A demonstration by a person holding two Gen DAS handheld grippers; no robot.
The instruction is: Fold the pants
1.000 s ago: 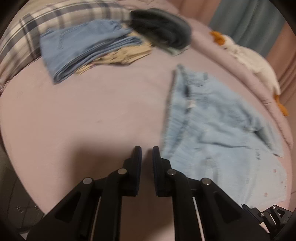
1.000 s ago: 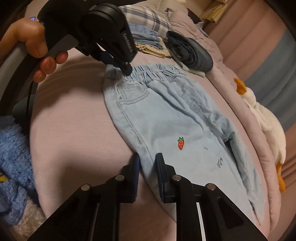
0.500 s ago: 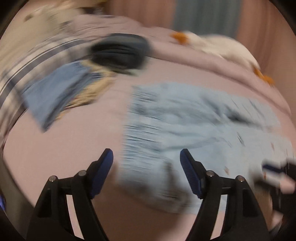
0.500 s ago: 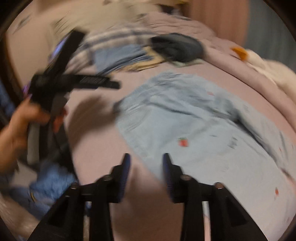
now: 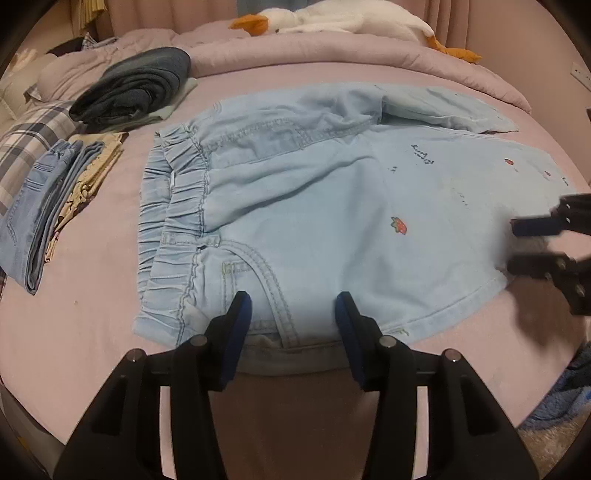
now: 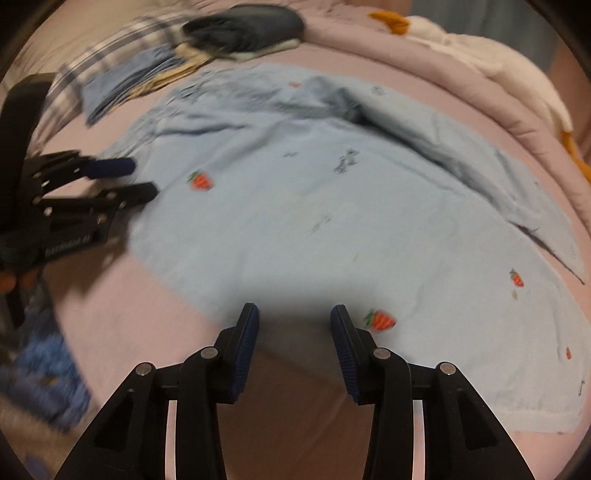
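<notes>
Light blue pants (image 5: 332,206) with strawberry prints lie spread on the pink bed, elastic waistband to the left. They also show in the right wrist view (image 6: 332,206). My left gripper (image 5: 293,314) is open and empty, just above the pants' near edge by the front pocket. My right gripper (image 6: 293,325) is open and empty over the near edge of a pant leg. In the left wrist view the right gripper (image 5: 517,245) shows at the right. In the right wrist view the left gripper (image 6: 140,177) shows at the left.
A folded dark garment (image 5: 133,88) and a stack of folded jeans and beige cloth (image 5: 51,206) lie at the far left. A plaid pillow (image 5: 22,136) sits beside them. A white goose plush (image 5: 351,18) lies along the rolled blanket (image 5: 332,55). Blue fluffy fabric (image 5: 565,398) lies off the bed's right edge.
Both grippers have opened from shut and swung to face the pants from the near edge. The left gripper let go of the waistband; the pants lie flat.
</notes>
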